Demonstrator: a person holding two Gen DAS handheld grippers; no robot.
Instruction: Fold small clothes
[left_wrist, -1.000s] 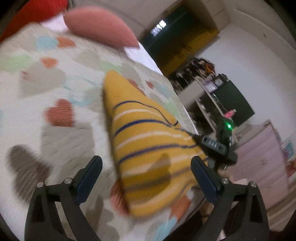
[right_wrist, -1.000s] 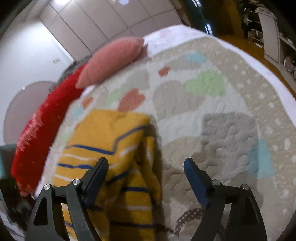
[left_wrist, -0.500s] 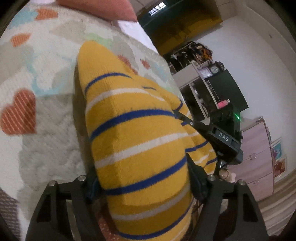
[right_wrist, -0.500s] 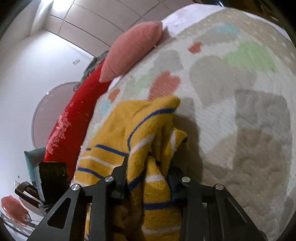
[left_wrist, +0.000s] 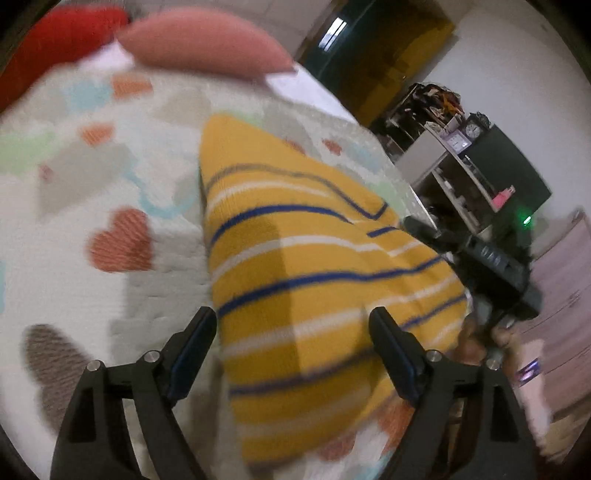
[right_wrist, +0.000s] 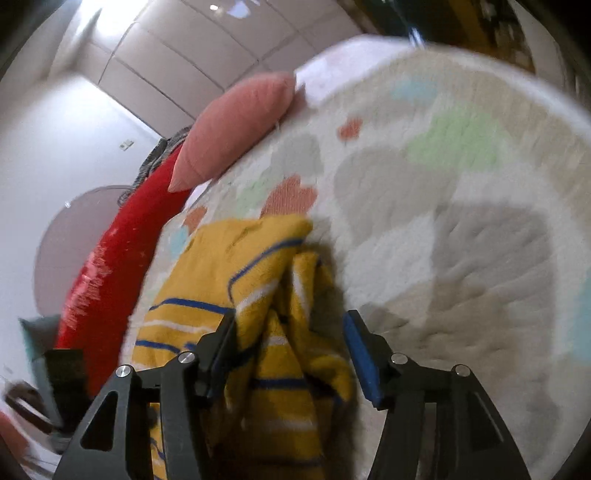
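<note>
The yellow striped sweater (left_wrist: 317, 288) lay on the bed (left_wrist: 74, 206), on a soft blanket with hearts all over it. It was already doubled over into a thick, lumpy bundle. A pink pillow (left_wrist: 207, 40) sat at the far end of the bed, well apart from it.

The left tongs (left_wrist: 291, 332) had just been opening. They stood wide, one finger on each side of the near end of the sweater. The pads did not seem to press on the cloth, though the picture was blurry there, so I could not be fully sure.

The right tongs (right_wrist: 288, 343) had just been opening too. They stood about halfway apart. A bunched fold of the sweater (right_wrist: 258, 295) ran up between the two fingers, but the blue pad on the right side was clear of the cloth, so I think that grip had let go.

To me it looked like one fold was just laid down and both tongs were letting go of it. The bundle was still puffy and crooked on the right side. The next move would need a new grip on a free edge, then a pull across to flatten it and make the fold neat.
</note>
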